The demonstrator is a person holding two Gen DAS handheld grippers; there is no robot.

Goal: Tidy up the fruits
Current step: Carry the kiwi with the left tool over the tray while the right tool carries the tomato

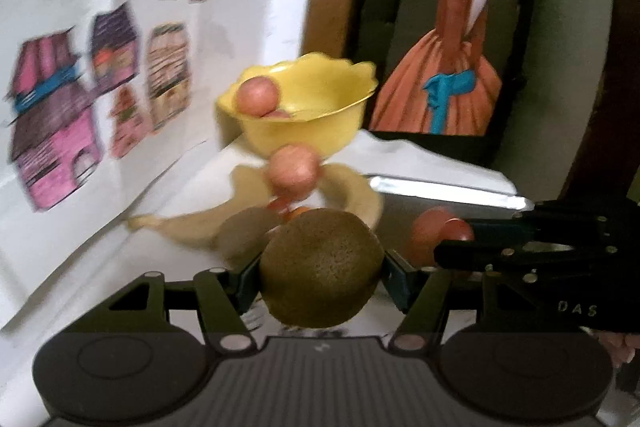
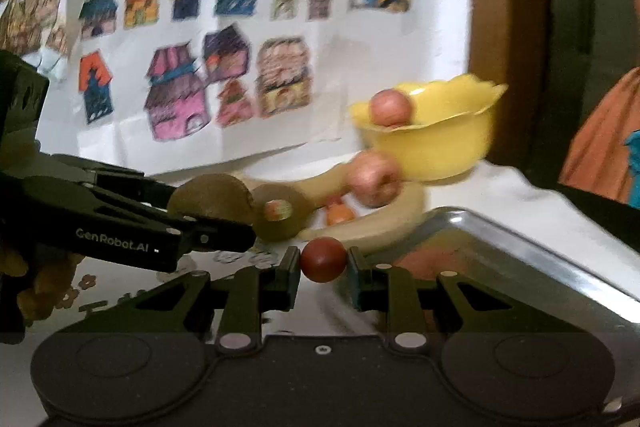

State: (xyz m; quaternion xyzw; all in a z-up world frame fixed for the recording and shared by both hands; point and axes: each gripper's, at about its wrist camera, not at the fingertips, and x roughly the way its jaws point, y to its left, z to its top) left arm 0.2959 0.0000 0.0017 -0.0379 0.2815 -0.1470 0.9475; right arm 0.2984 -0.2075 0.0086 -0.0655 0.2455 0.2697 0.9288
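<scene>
- Left wrist view is showing the left gripper closing snugly on a brown fuzzy kiwi; right gripper is entering from the right.
- Right wrist view is showing the right gripper pinching a small dark-red fruit, with the steel tray just beside it.
- Yellow bowl is holding an apple; another apple and a banana are lying in front of it.

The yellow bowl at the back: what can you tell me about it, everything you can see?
The yellow bowl looks like glossy plastic, with a wavy, scalloped rim and a narrower base. It stands upright on the white-covered table near the wall of drawings. A pinkish apple sits inside against its rim, with another fruit partly showing beneath it. A second apple and a banana lie in front; blur hides whether they touch it. Neither gripper touches it.
</scene>
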